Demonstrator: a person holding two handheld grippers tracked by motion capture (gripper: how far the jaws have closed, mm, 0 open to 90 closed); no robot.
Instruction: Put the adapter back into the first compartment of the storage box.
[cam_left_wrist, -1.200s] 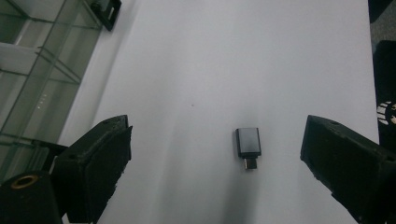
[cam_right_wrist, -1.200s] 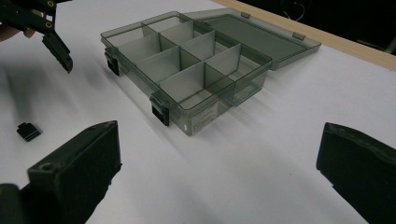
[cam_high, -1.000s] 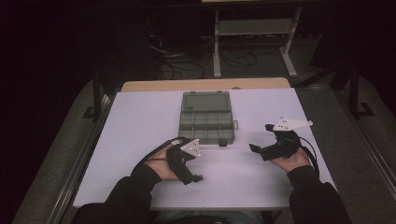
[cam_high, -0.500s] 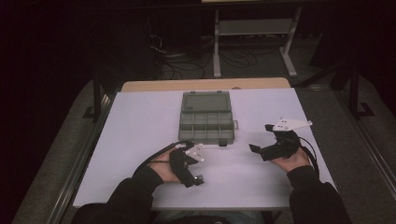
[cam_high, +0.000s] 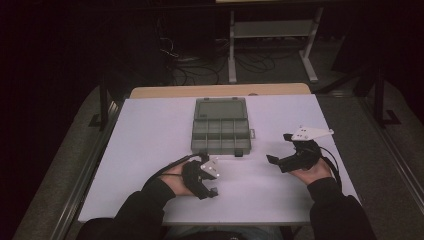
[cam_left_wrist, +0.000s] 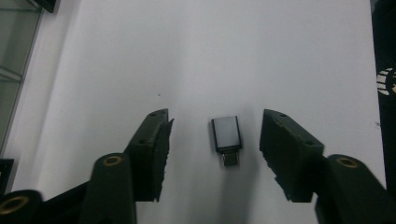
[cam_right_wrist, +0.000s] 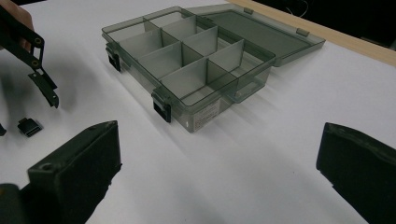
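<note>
A small silver USB adapter (cam_left_wrist: 227, 137) lies flat on the white table, its plug end toward the camera. My left gripper (cam_left_wrist: 217, 122) is open, one jaw on each side of the adapter and neither touching it. In the high view the left gripper (cam_high: 210, 191) is low over the table, in front of the box. From the right gripper view the adapter (cam_right_wrist: 29, 127) shows beneath a left-gripper finger (cam_right_wrist: 45, 86). My right gripper (cam_right_wrist: 219, 135) is open and holds nothing; it faces the box from the right (cam_high: 278, 148).
A smoky clear organizer box (cam_high: 221, 131) with several empty compartments (cam_right_wrist: 187, 51) stands mid-table, its lid (cam_high: 220, 106) open flat behind it. The white tabletop (cam_high: 150, 135) ends in a wooden strip (cam_high: 220, 91) at the back. A metal stand (cam_high: 270, 30) and cables are on the dark floor beyond.
My left gripper has slid a little toward the table's front edge and turned downward. The right gripper and the box have not moved.
</note>
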